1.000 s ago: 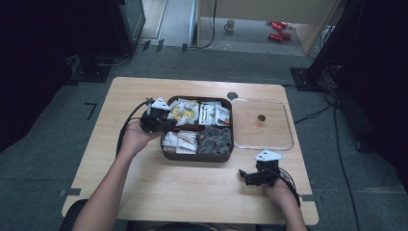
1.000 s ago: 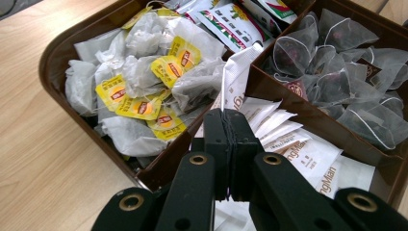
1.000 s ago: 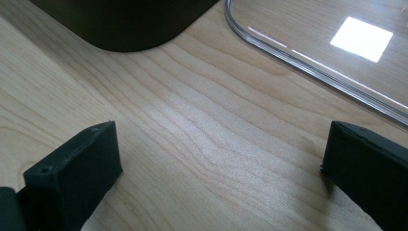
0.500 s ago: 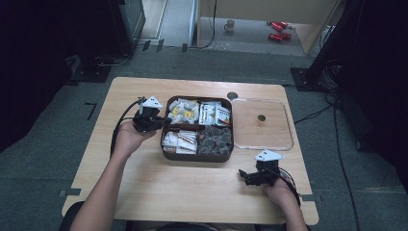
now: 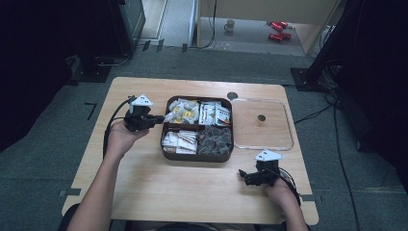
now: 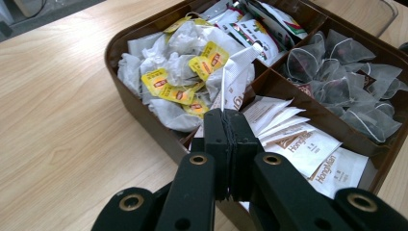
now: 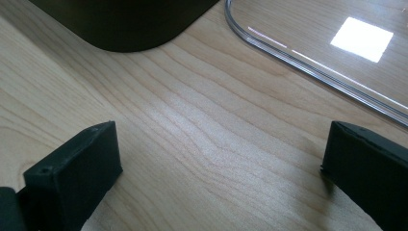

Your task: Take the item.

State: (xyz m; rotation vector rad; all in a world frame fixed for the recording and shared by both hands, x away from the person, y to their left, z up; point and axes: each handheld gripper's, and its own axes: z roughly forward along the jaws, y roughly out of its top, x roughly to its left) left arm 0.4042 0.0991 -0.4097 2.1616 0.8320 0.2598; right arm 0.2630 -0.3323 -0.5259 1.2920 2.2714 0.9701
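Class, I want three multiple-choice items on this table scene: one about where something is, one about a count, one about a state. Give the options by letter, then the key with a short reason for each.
1. Where does the clear lid lie?
A. Left of the brown tray
B. Right of the brown tray
C. On top of the brown tray

2. How many compartments has the brown tray?
A. Two
B. Four
C. Six

3. How do the jaws of the left gripper stand?
A. Wide apart with nothing between them
B. Closed on a white sachet
C. Closed on a yellow-tagged tea bag

Key:
1. B: in the high view the lid lies flat on the table beside the tray's right wall.
2. B: two dividers cross and split it into four.
3. B: in the left gripper view the jaws are pressed together on the white sachet, which stands up above the tray.
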